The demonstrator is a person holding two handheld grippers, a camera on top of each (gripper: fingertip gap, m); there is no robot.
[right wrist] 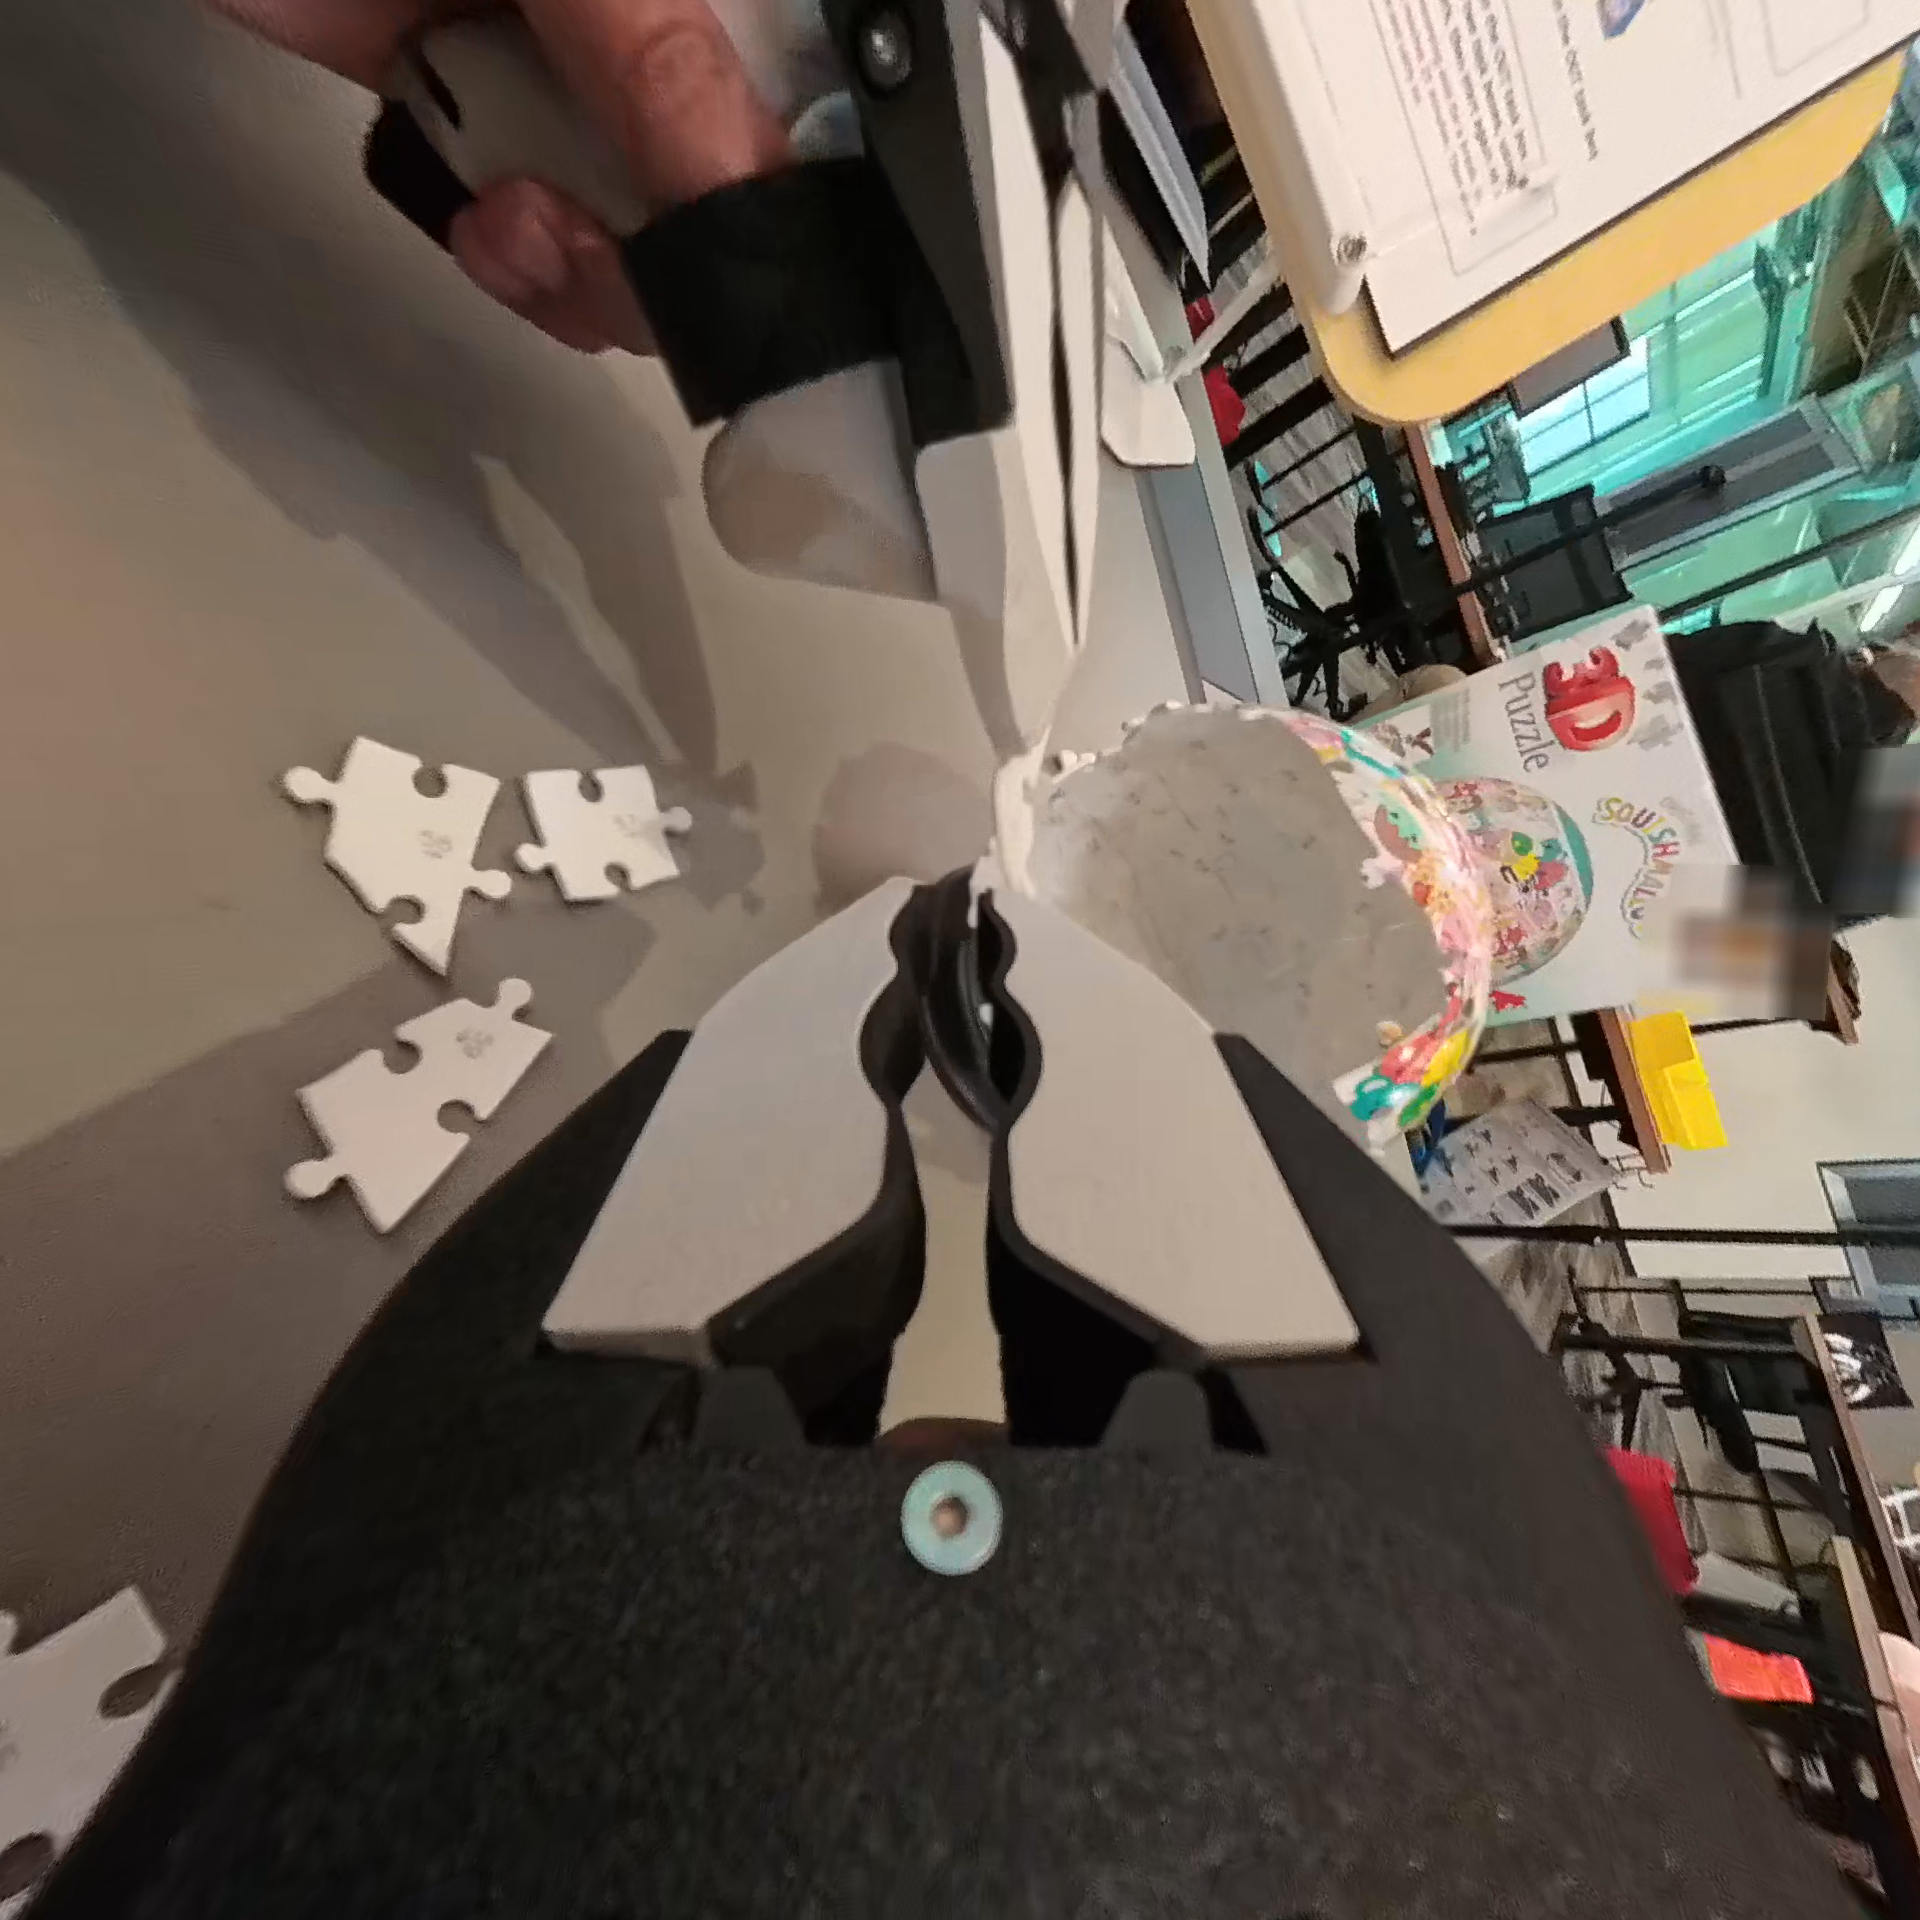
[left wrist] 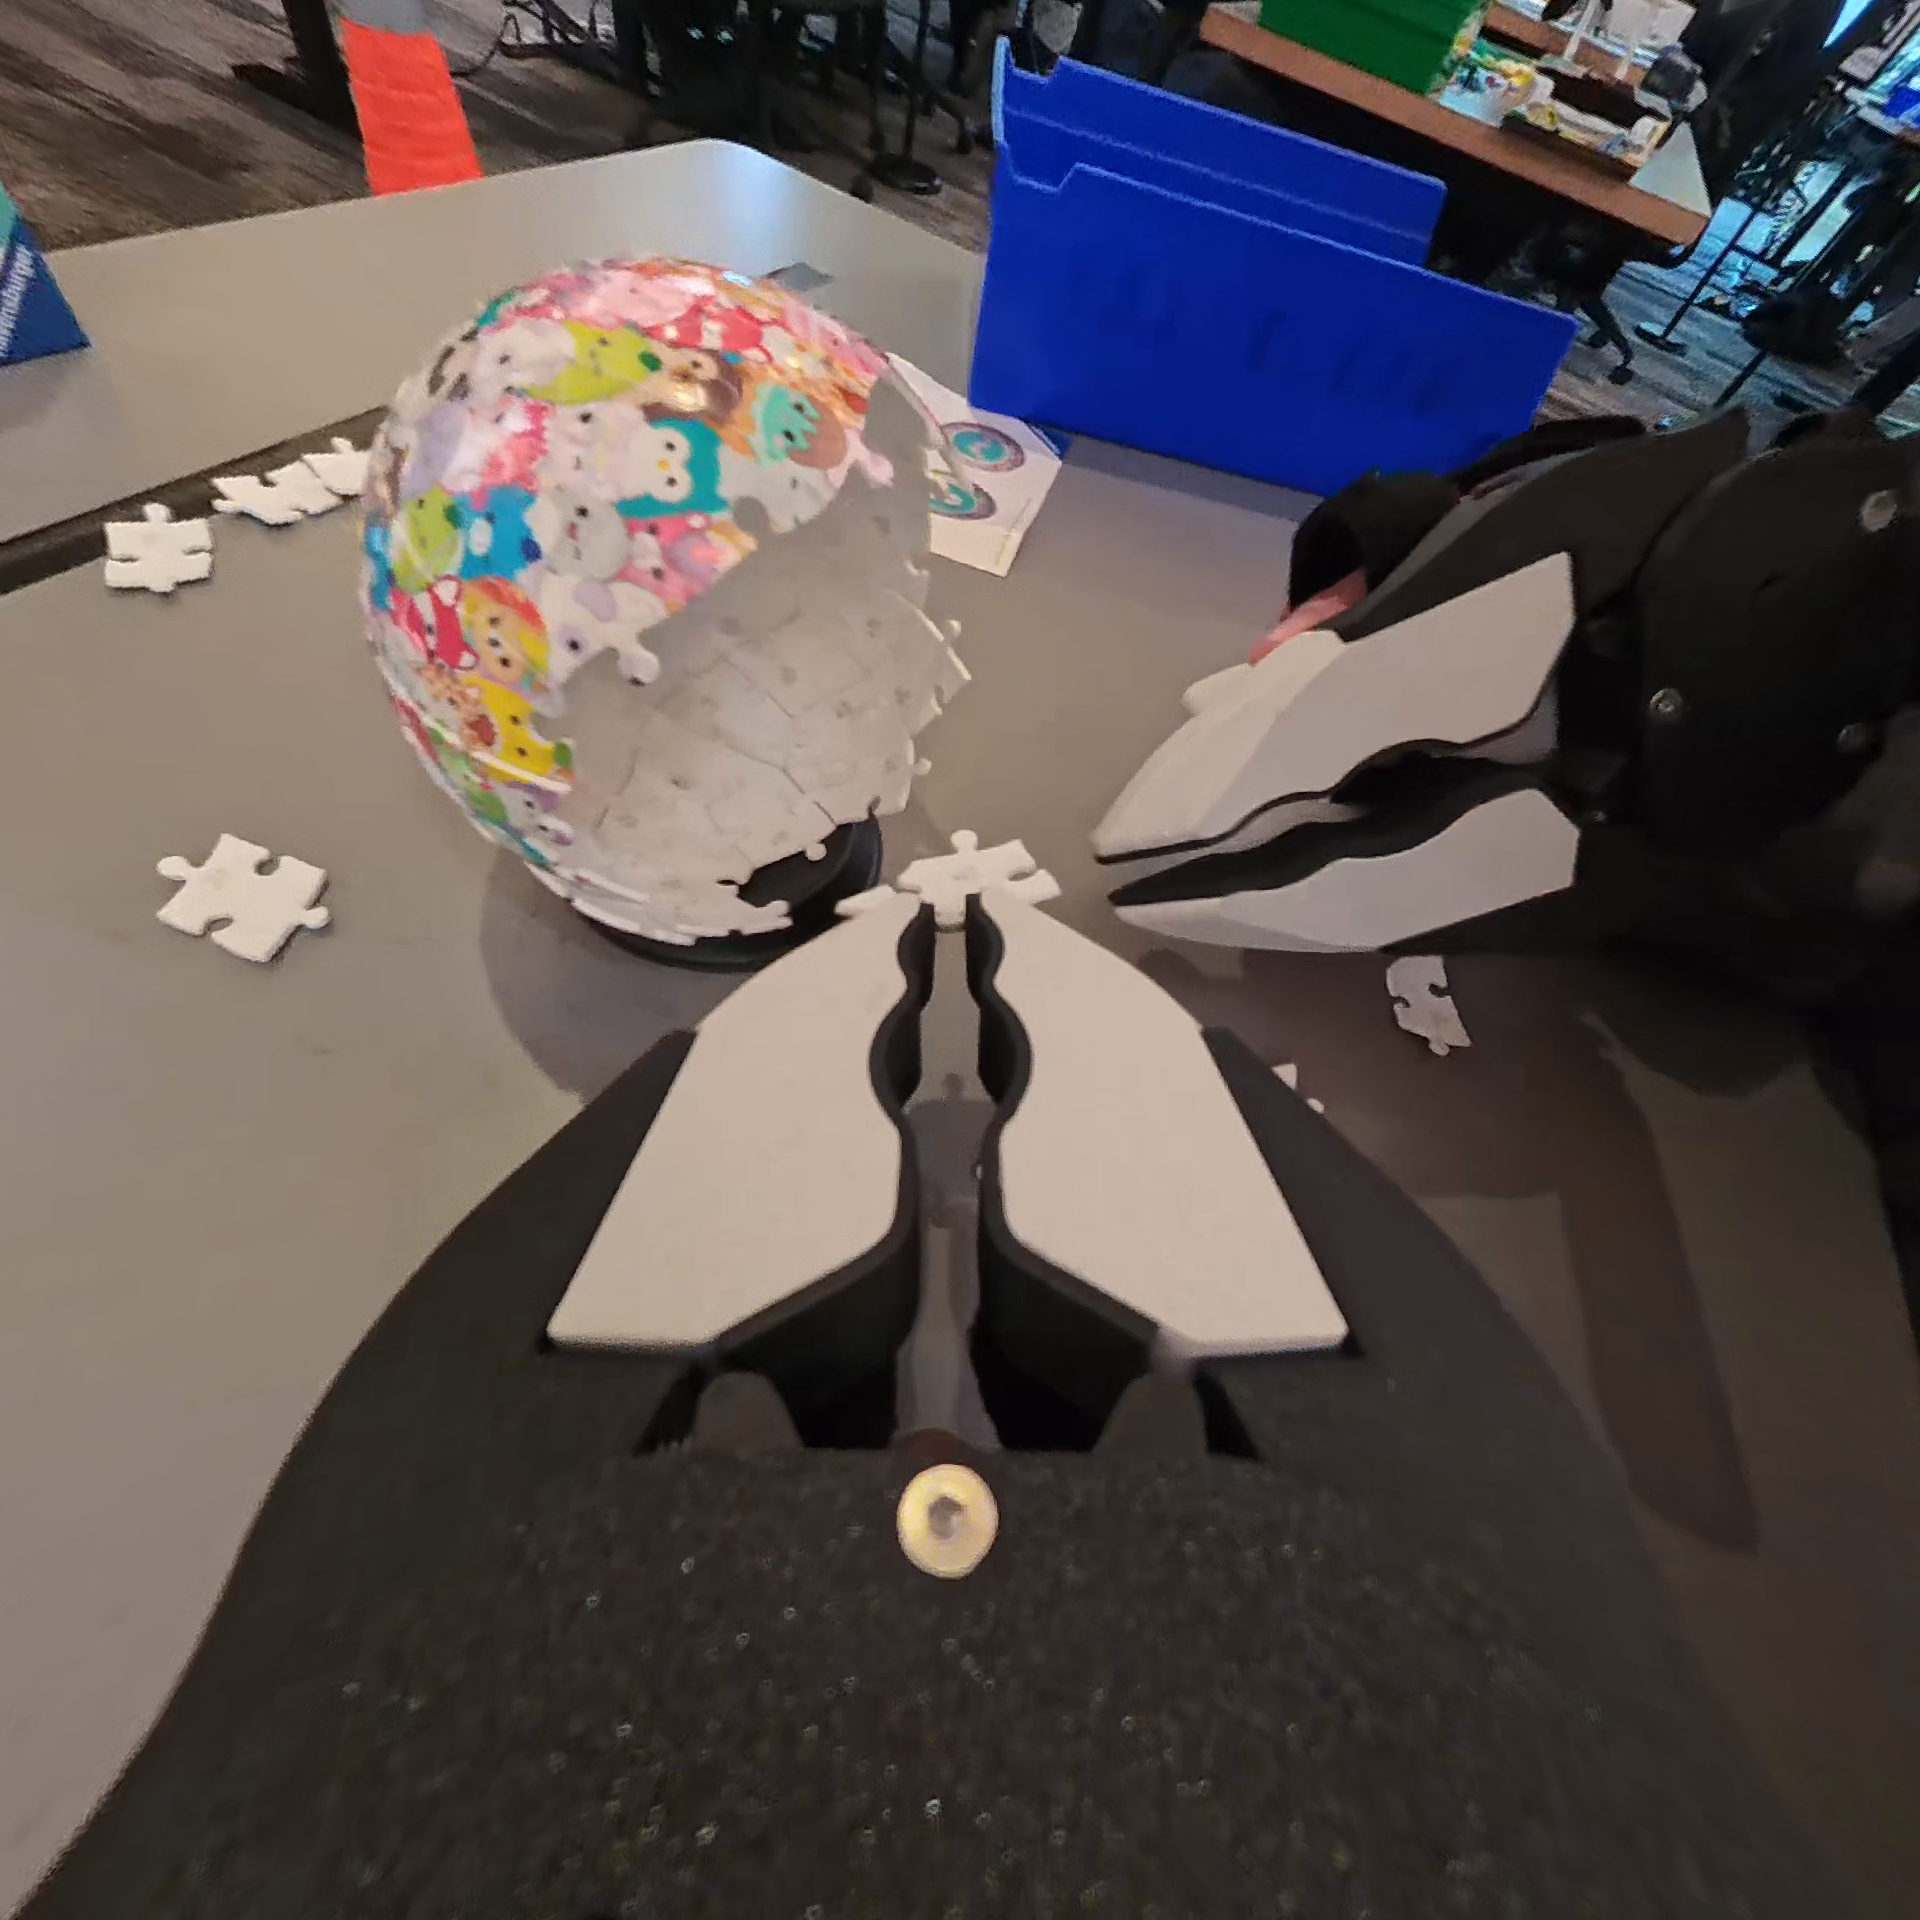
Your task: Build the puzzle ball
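Observation:
The partly built puzzle ball (left wrist: 582, 540) stands on a black ring stand (left wrist: 842, 862) on the grey table (left wrist: 208, 1195). Its left side is colourful, and its open right side shows the white inner shell. My left gripper (left wrist: 945, 914) is shut on a white puzzle piece (left wrist: 971, 868), held low by the ball's lower right edge. My right gripper (left wrist: 1103, 873) lies on its side just right of that piece, jaws together with nothing seen between them. In the right wrist view my right gripper (right wrist: 961, 902) points at the ball's open edge (right wrist: 1195, 883), where the left gripper's fingers (right wrist: 997, 582) come down.
Loose white pieces lie face down left of the ball (left wrist: 161, 556) (left wrist: 244, 894), one under the right gripper (left wrist: 1429, 1003), and several more in the right wrist view (right wrist: 400, 842) (right wrist: 416, 1101). A blue bin (left wrist: 1247, 312) and a paper leaflet (left wrist: 982, 488) sit behind. The puzzle box (right wrist: 1590, 831) stands beyond the ball. My two grippers' fingertips are within a few centimetres of each other.

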